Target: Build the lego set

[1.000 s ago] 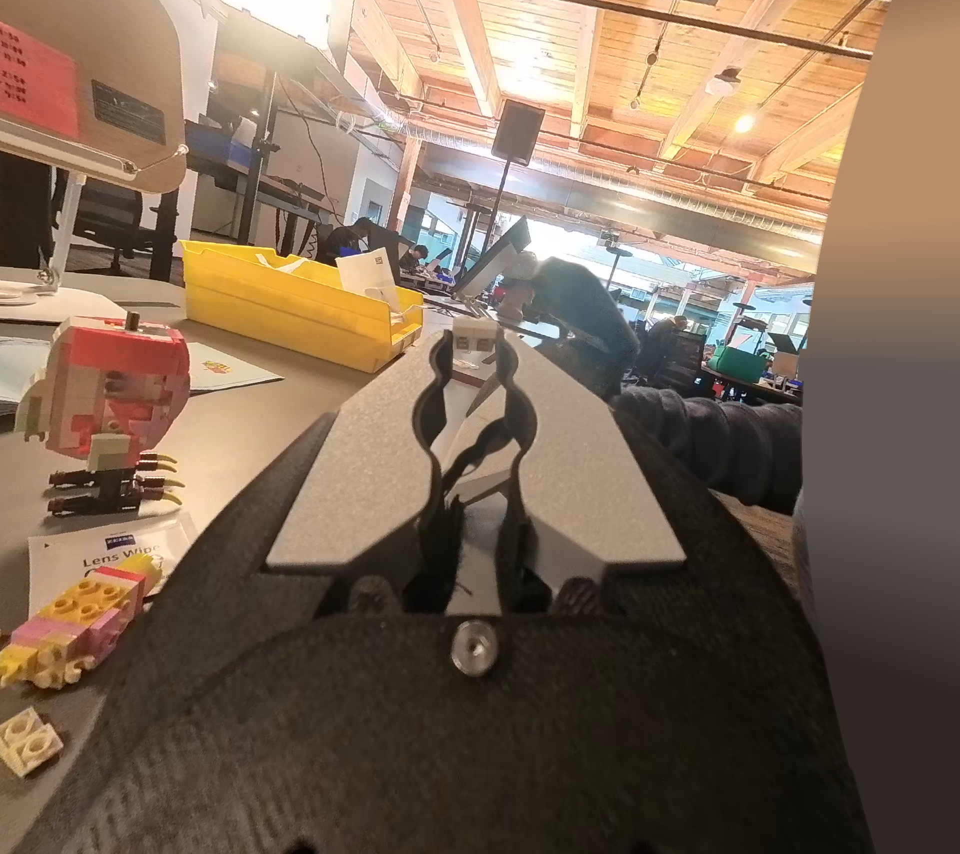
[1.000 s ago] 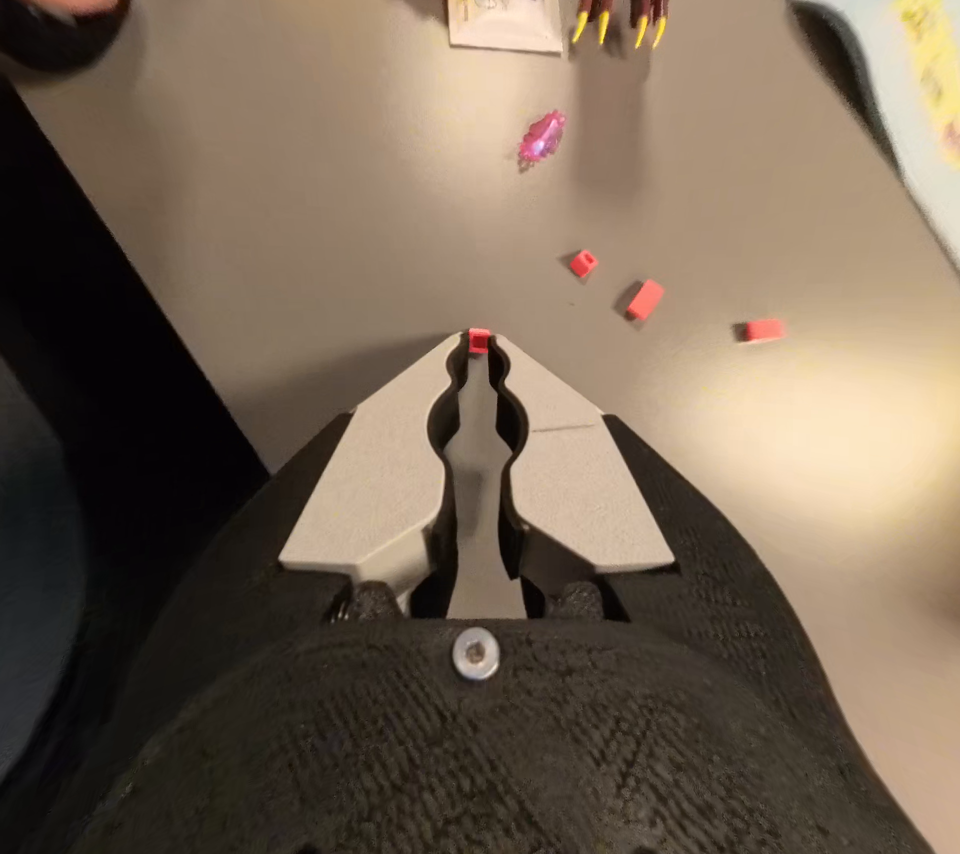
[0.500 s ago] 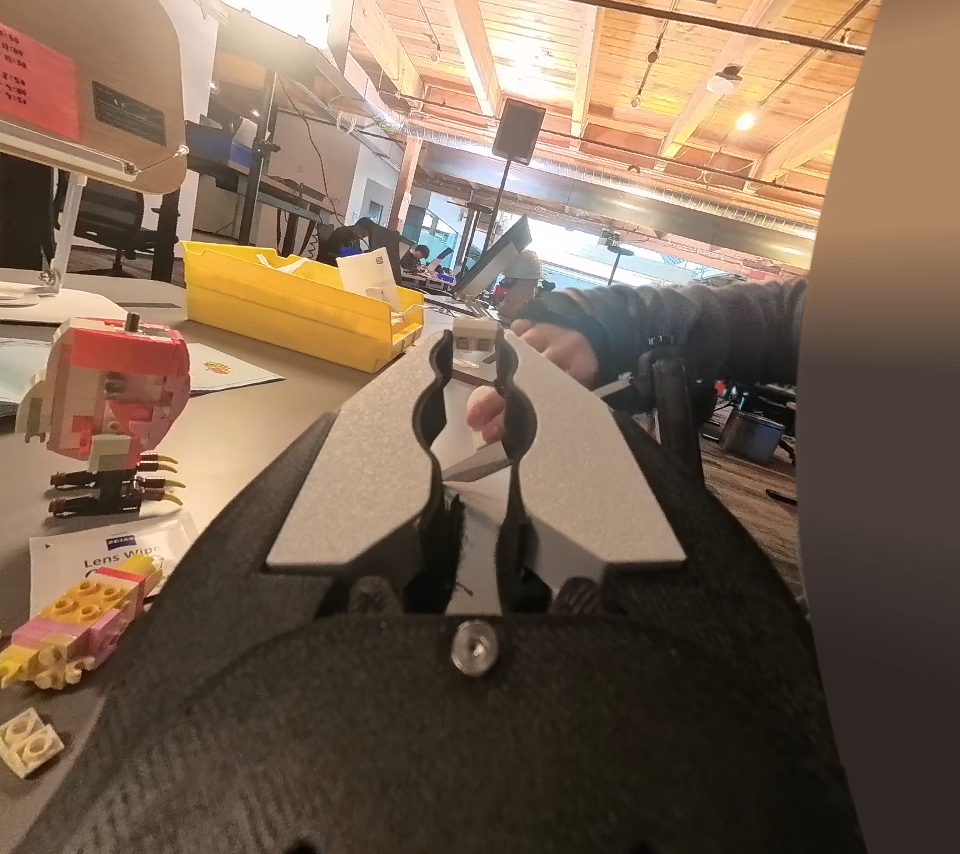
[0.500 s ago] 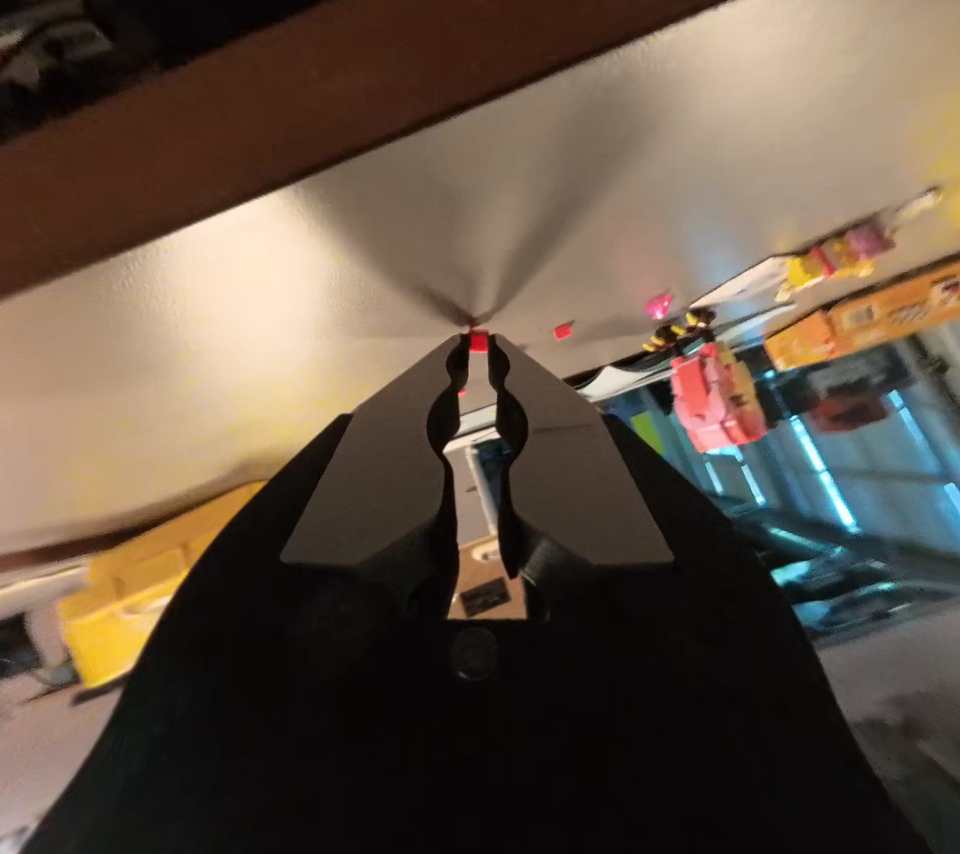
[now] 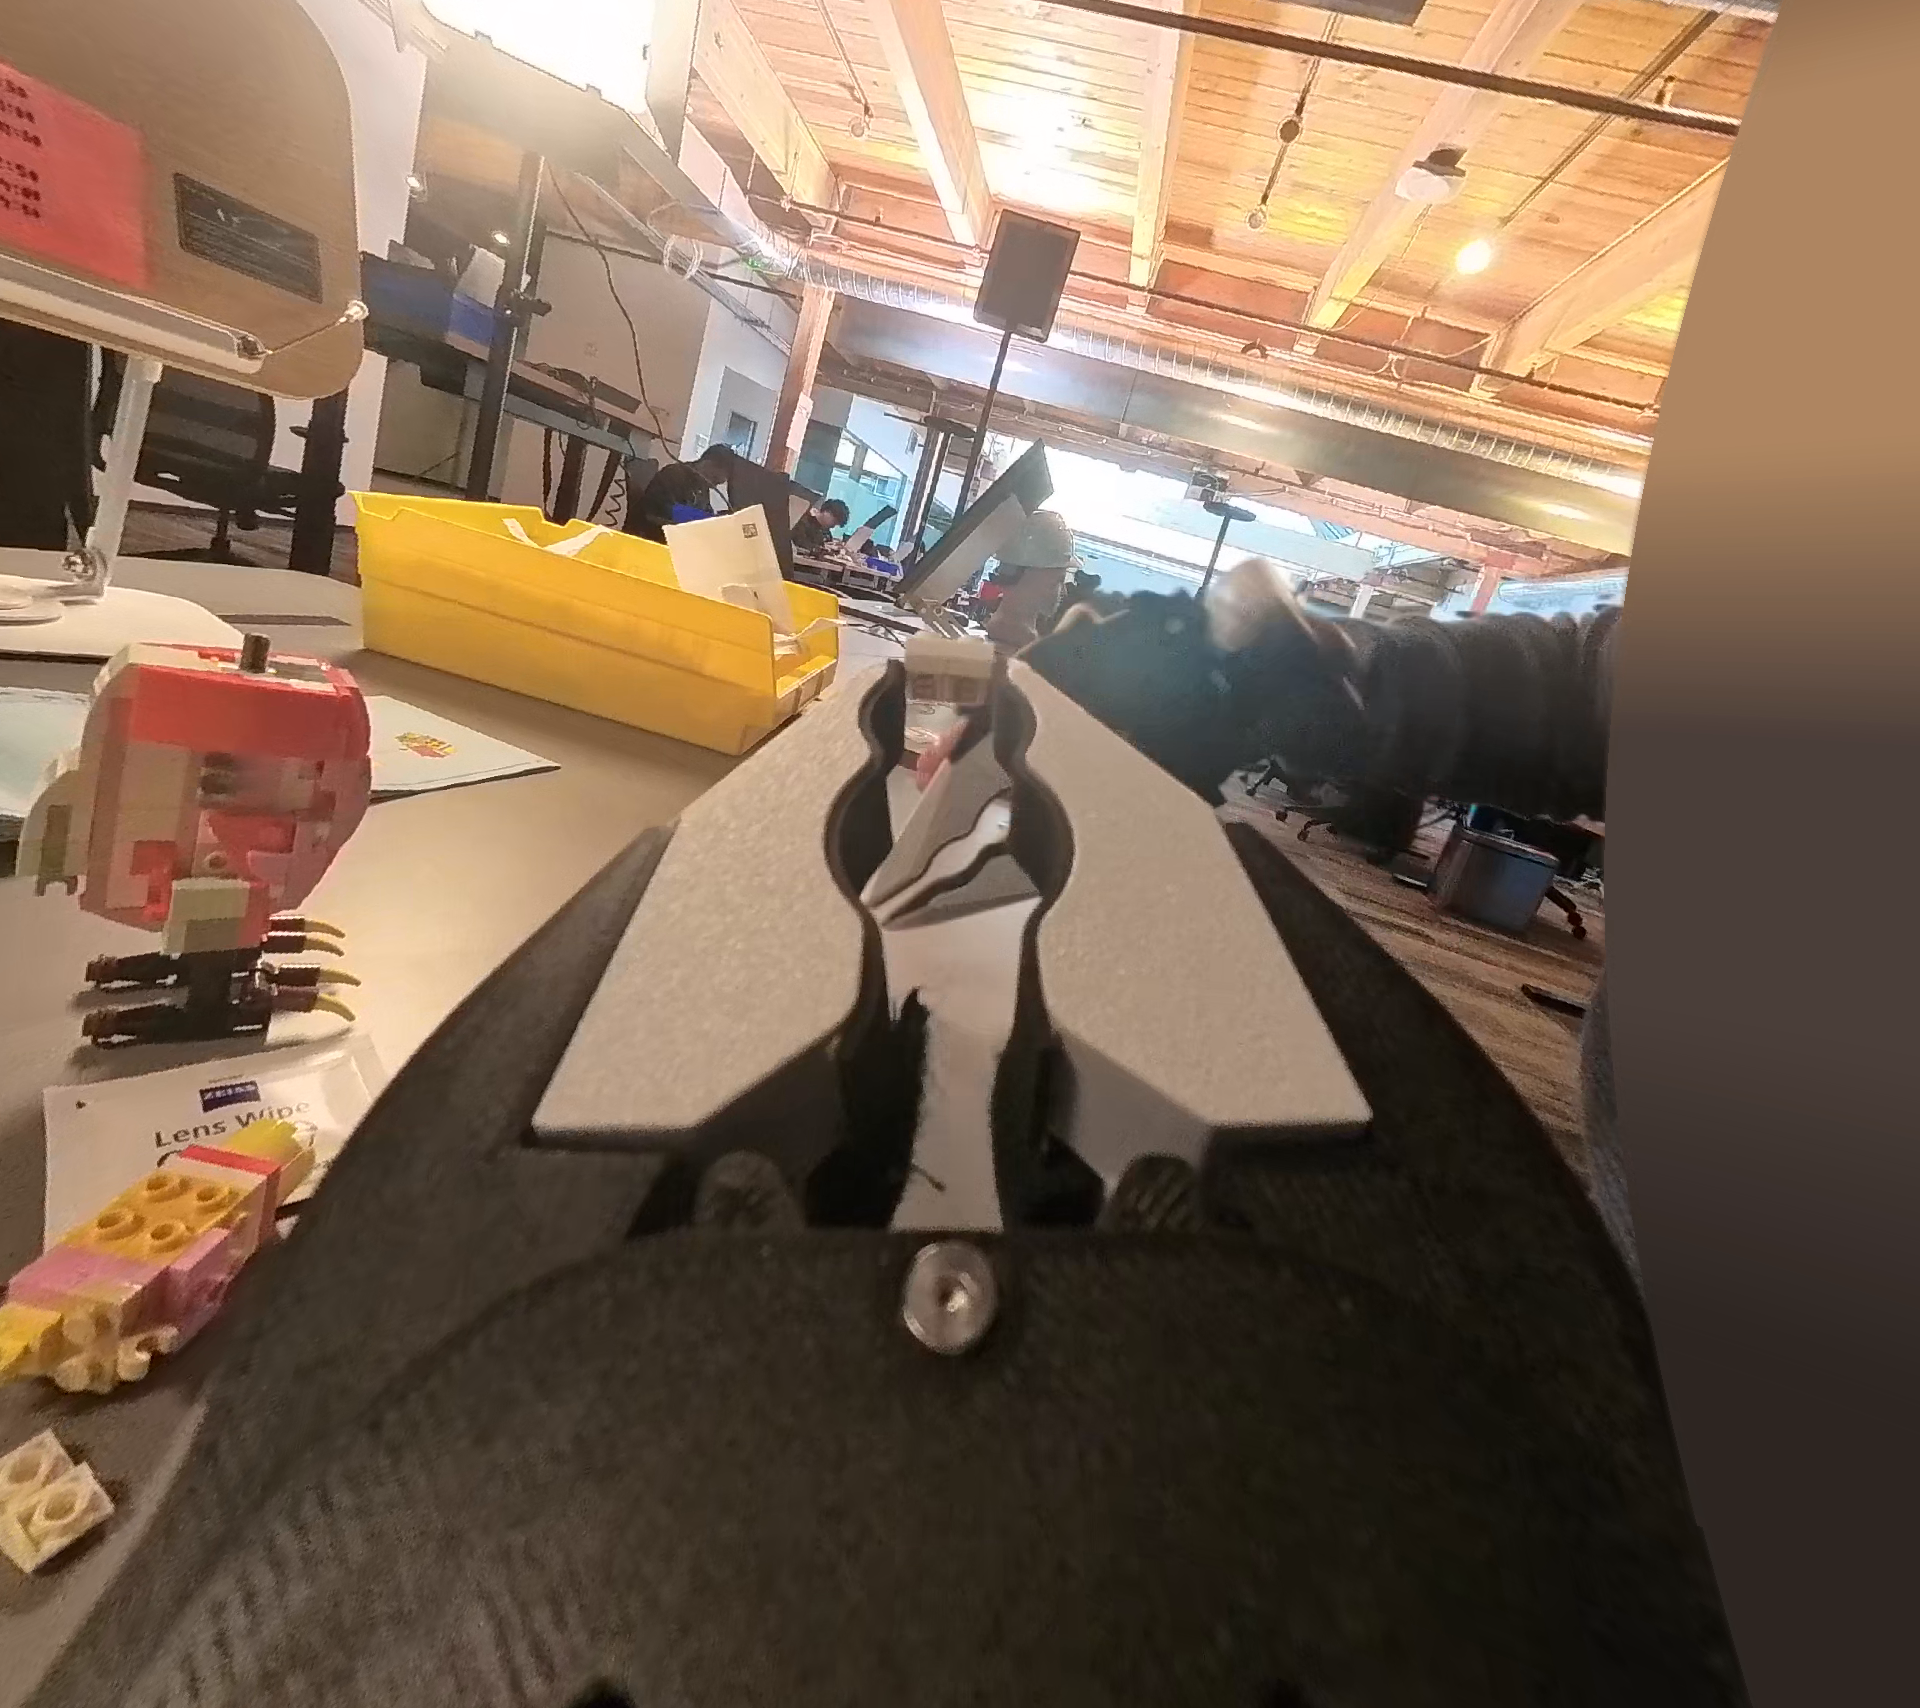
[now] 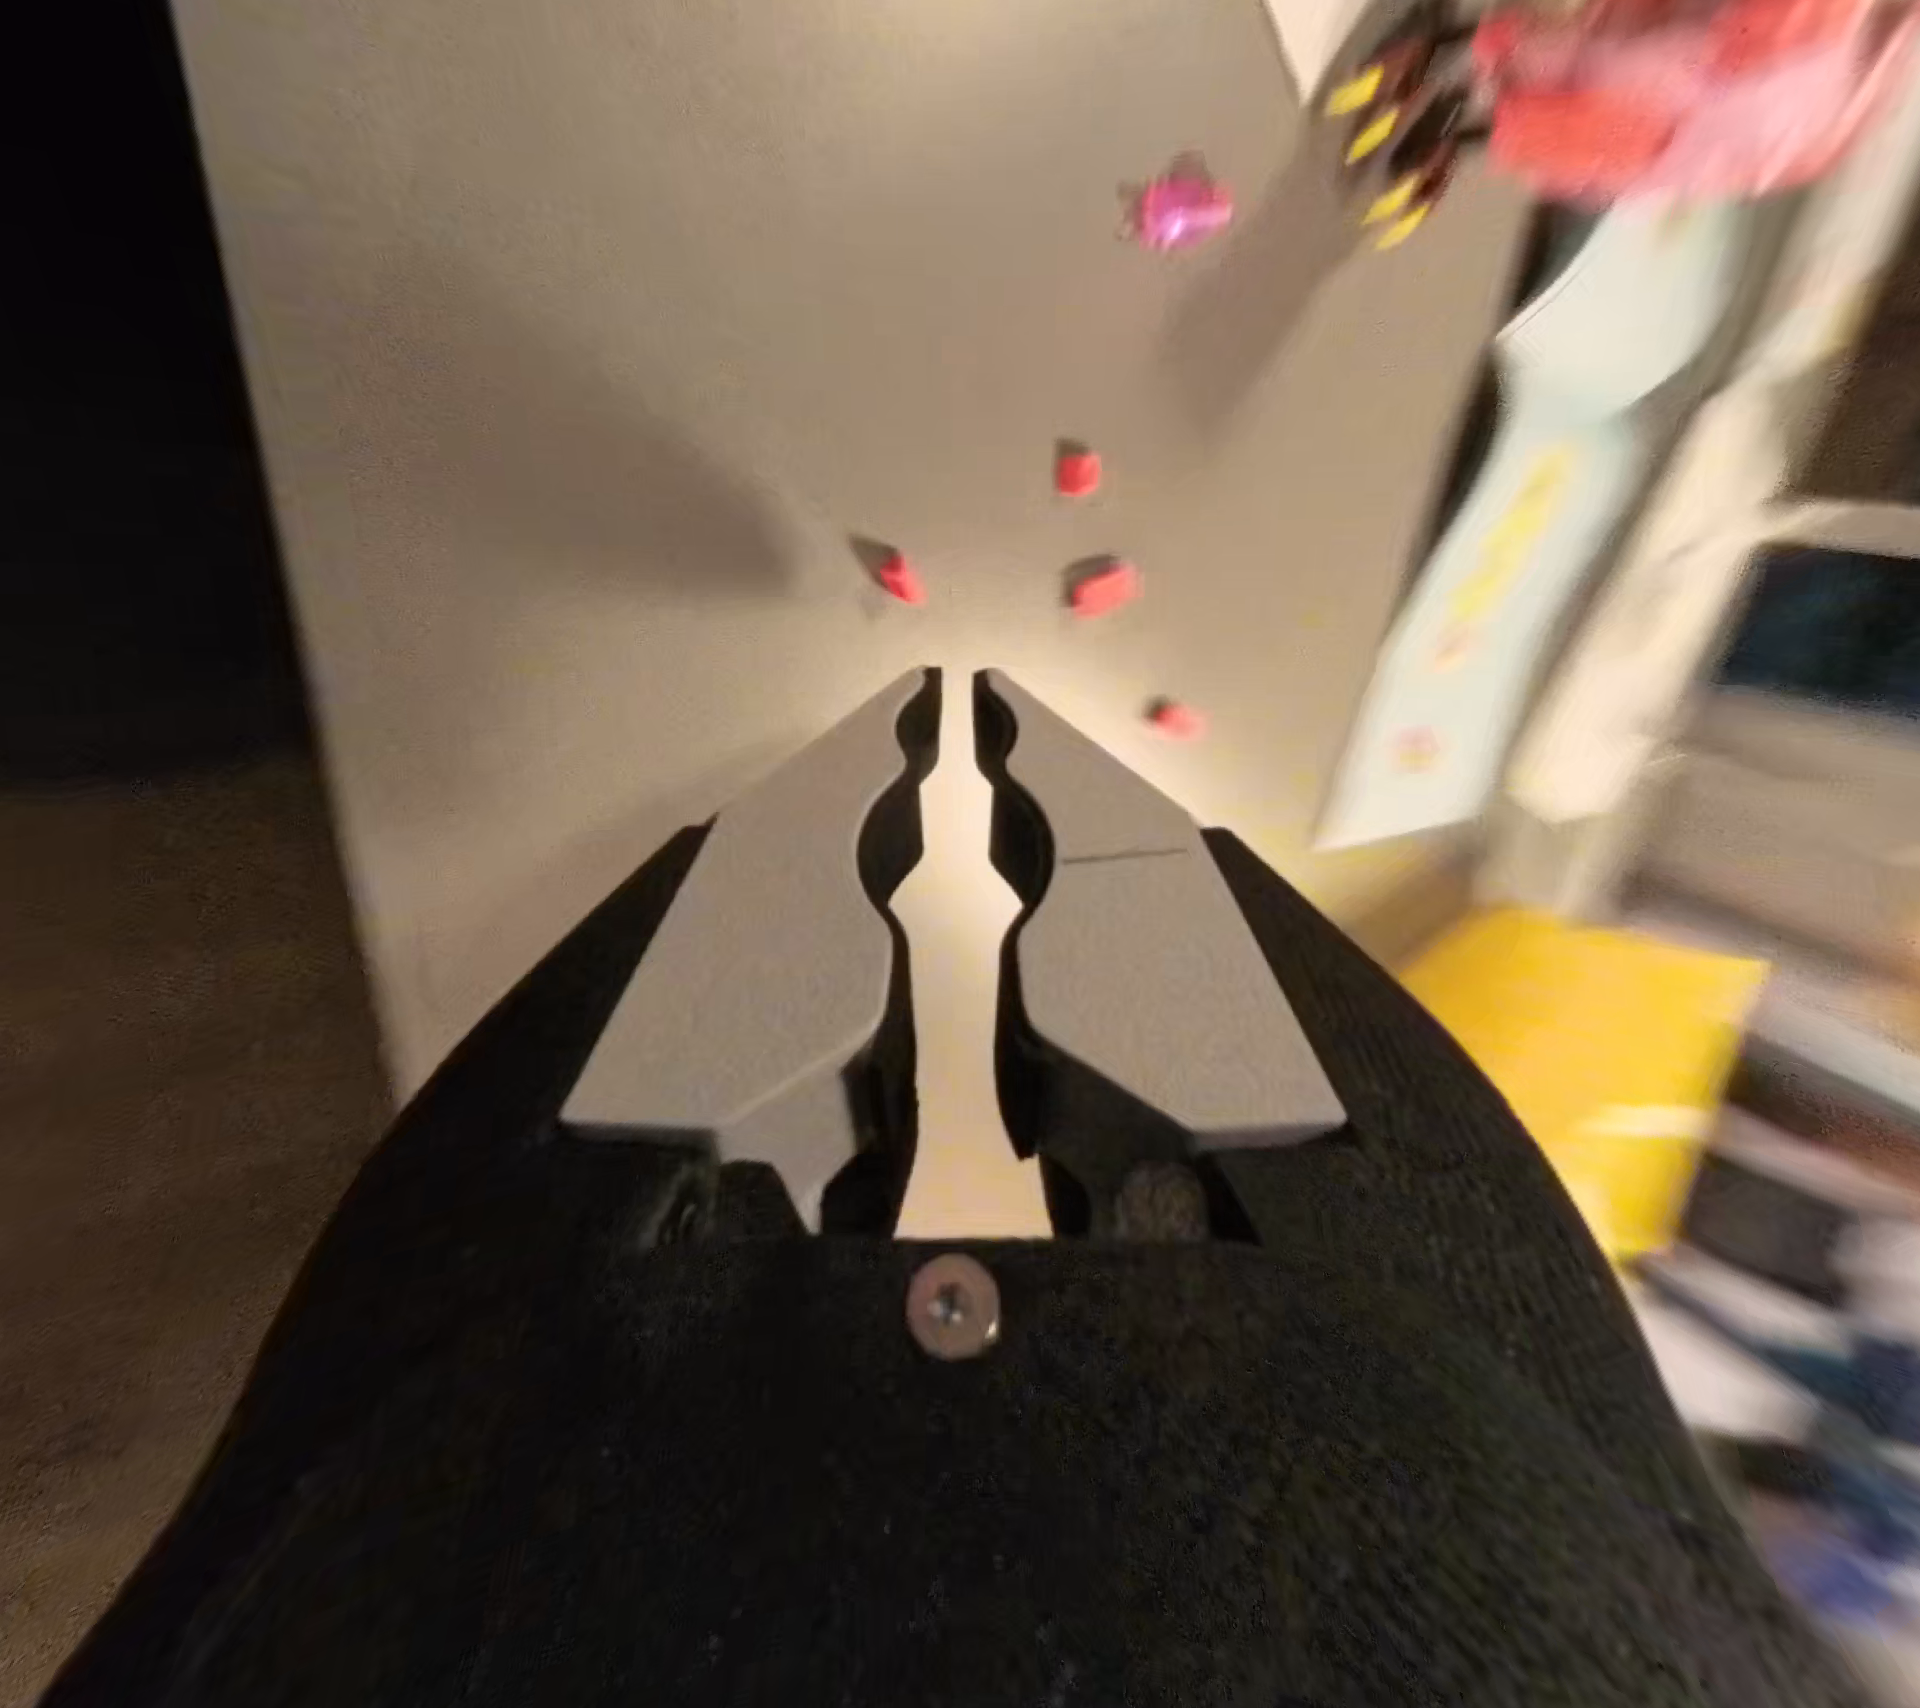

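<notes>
Grey table, white brick gripped

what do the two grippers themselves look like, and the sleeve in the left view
Both the left gripper and the right gripper have flat pale grey fingers with wavy, scalloped inner edges, tapering to narrow tips. Each sits on a textured black body with a silver screw. The sleeve is dark ribbed knit.

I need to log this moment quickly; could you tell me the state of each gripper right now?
Left gripper: closed on a small white brick piece.
Right gripper: holding nothing, a narrow gap between its fingertips, above the table.
</notes>
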Motion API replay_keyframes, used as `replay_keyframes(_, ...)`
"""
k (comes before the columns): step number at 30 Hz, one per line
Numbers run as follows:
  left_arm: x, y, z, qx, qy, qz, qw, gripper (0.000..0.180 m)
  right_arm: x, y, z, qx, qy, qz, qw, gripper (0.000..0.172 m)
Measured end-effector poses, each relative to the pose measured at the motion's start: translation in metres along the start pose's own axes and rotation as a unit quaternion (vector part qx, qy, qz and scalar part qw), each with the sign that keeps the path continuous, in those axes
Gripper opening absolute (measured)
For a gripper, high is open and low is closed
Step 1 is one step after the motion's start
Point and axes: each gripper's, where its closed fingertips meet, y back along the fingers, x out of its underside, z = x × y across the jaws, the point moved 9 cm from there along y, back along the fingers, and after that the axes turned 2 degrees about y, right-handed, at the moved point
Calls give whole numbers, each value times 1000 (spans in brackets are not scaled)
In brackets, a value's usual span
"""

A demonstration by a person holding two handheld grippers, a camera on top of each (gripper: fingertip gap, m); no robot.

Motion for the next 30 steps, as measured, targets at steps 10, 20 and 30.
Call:
replay_keyframes(10, 1, -1, 0, -1, -3, 4, 1000, 14, -1, -18, -51, -277, -468, 11, 839, 10)
replay_keyframes(20, 1, -1, -2, 0, -10, 4, 1000, 13, -26, -48, -76, -390, -376, 239, 806, 11)
replay_keyframes(30, 1, 0, -3, 4, -14, 3, 1000, 13, -35, -69, -64, -407, -330, 323, 788, 9)
